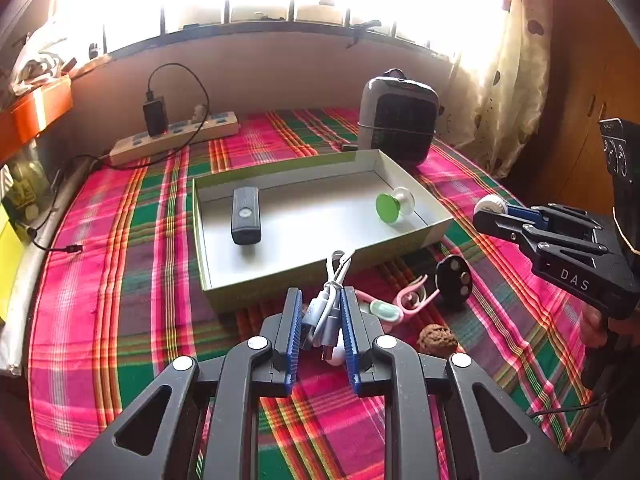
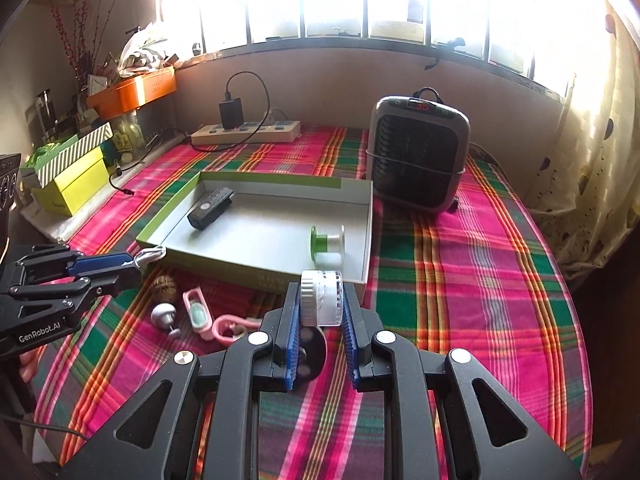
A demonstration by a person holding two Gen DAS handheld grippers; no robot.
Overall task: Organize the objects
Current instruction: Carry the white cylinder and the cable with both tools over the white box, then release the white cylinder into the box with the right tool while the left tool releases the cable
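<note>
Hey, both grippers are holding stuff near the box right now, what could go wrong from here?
The coiled cable in the left gripper has a loose loop sticking out; it might snag the box rim. The white jar in the right gripper is round and could slip, possibly dropping onto the black disc below.

The shallow green-sided cardboard tray [image 2: 256, 276] lies open from above; its white floor is bare through the middle, between the black rectangular device [image 2: 211, 208] at the left and the green-ended spool [image 2: 327, 242] at the right. The grey grilled heater [image 2: 420, 152] stands just beyond its far right corner. Right of the tray, the pink-and-green plaid cloth [image 2: 480, 280] is clear.
</note>
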